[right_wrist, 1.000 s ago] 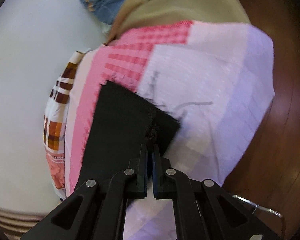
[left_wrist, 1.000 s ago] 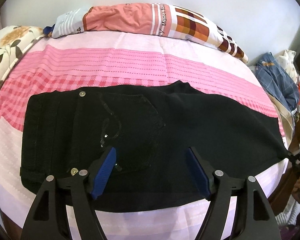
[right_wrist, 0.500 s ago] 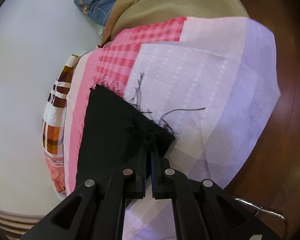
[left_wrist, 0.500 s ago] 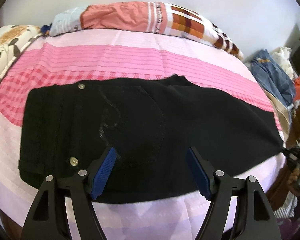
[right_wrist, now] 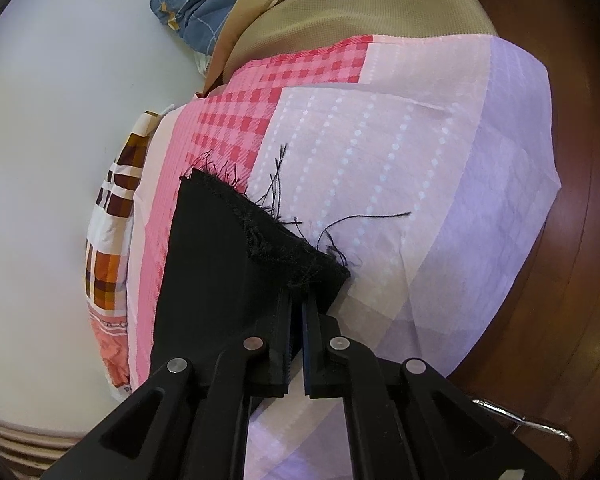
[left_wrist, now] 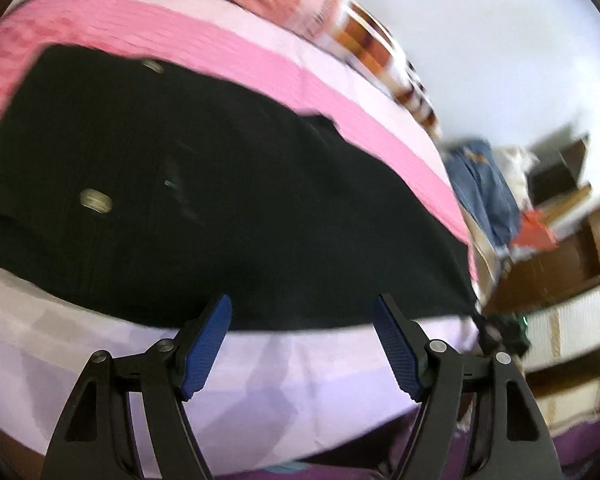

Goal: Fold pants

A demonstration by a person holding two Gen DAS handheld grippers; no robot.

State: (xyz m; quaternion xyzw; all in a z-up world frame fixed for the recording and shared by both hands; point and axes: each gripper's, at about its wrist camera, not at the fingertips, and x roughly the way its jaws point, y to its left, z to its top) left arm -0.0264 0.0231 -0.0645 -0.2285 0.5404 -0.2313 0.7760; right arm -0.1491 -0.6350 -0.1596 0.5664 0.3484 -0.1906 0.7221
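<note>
Black pants (left_wrist: 204,184) lie flat across a pink and lilac bed sheet (left_wrist: 260,376), waist with its metal buttons at the left, legs running to the right. My left gripper (left_wrist: 302,312) hovers open over the near edge of the pants, blue pads apart, nothing between them. In the right wrist view the frayed hem of the pants (right_wrist: 236,256) is pinched in my right gripper (right_wrist: 298,300), which is shut on it. That right gripper (left_wrist: 500,330) also shows at the far right of the left wrist view, at the tip of the leg.
A patterned pillow (left_wrist: 364,36) lies along the far side of the bed against a white wall. Blue checked clothes (left_wrist: 484,192) and tan fabric (right_wrist: 340,4) pile up beyond the foot of the bed. Brown wooden floor (right_wrist: 572,240) borders the bed's corner.
The left wrist view has swung and rolled toward the right and pulled back, so the pads now sit over the near edge of the pants. The right gripper keeps its hold on the hem.
</note>
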